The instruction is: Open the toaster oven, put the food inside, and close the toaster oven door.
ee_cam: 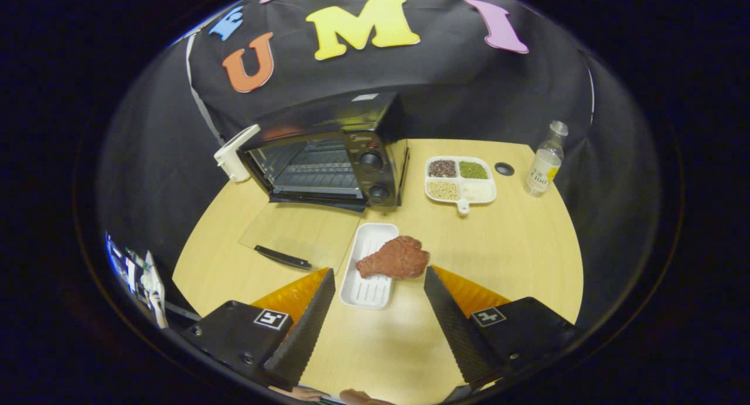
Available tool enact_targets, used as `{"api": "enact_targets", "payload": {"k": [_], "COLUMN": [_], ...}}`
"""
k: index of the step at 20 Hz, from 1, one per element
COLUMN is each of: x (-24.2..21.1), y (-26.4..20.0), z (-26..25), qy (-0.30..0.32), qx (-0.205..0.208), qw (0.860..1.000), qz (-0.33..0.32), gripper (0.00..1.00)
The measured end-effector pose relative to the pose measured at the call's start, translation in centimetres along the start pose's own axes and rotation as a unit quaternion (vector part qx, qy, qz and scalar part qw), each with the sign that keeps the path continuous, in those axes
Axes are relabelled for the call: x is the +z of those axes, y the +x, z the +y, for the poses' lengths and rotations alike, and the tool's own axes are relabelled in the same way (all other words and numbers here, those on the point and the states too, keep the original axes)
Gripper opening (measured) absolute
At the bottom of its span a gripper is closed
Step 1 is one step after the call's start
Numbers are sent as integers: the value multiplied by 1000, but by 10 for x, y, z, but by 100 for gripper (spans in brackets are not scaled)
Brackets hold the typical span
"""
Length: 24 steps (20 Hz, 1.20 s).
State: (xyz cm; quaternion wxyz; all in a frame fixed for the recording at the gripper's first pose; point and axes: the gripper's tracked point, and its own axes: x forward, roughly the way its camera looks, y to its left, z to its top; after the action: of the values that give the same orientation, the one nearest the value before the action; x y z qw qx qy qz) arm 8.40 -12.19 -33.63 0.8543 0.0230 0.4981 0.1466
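A black toaster oven (328, 153) stands at the back left of the wooden table, its glass door (299, 232) folded down flat onto the table with the black handle (283, 257) nearest me. The rack inside is bare. A brown piece of food (395, 257) shaped like a drumstick lies across a white ridged tray (366, 276) just ahead of my fingers. My gripper (379, 276) is open, its two fingers apart on either side of the tray's near end, holding nothing.
A white divided dish (461, 182) with grains and beans sits right of the oven. A clear bottle (546, 159) stands at the back right, a small dark disc (504, 169) beside the dish. A white box (234, 153) leans at the oven's left.
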Motion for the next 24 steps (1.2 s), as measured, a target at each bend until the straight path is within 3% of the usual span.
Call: {"api": "enact_targets", "payload": {"k": [3,6,11,15,16,18,24], "x": [3,2,1,-3,-5,-7,6], "y": [16,30,51,61,61,52,-10], "z": [-20,-21,-26,-30,-31,-25,0], "qy": [35,54,62,98,110,121,80], "qx": [47,105,143,170,178,195,174], "qw": [998,991,984,975,972,968,981], "qz": [29,58,84,102,105,103,35], "gripper": [96,86,76,52,36,12,8]}}
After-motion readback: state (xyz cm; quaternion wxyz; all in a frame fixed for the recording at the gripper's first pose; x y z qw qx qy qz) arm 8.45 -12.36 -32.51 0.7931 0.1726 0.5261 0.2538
